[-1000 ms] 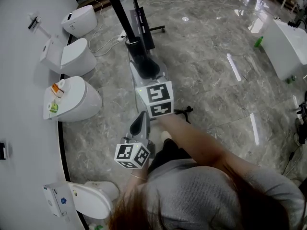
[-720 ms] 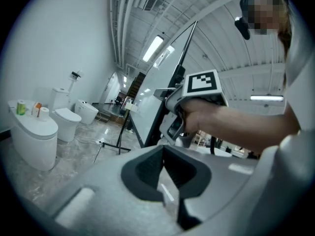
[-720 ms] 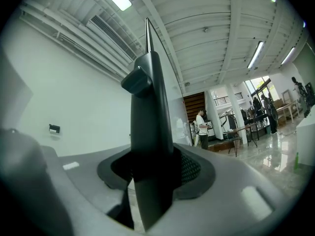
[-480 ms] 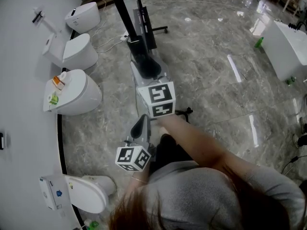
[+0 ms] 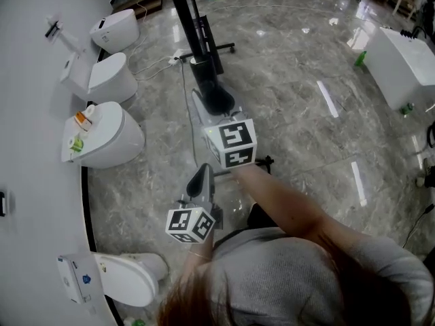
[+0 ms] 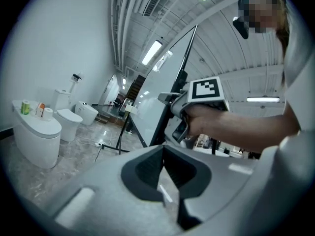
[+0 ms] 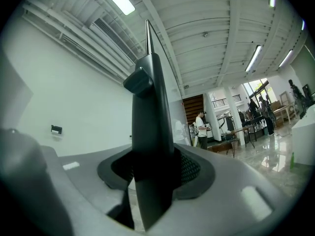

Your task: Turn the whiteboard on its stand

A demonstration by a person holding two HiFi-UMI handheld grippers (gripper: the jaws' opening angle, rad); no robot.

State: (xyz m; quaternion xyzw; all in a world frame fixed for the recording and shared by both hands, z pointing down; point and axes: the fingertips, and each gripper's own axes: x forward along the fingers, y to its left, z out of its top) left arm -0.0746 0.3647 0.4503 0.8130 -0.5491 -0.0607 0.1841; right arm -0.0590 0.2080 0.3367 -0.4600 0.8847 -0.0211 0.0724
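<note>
Marble floor (image 5: pixel 306 148); right gripper (image 5: pixel 216 102) pinching whiteboard (image 5: pixel 185 15) edge, carrying it sideways since a second ago: turn underway. Left gripper (image 5: pixel 203 172) short of whiteboard, jaws together, empty.

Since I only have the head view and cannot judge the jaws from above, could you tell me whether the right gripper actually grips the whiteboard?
Observer: Yes. In the right gripper view, the right gripper is closed on the whiteboard's dark frame edge, which stands between its pads.
Operator: Thank you. Is the left gripper holding anything?
Observer: No. In the left gripper view, the left gripper has its tips together and nothing between them.
</note>
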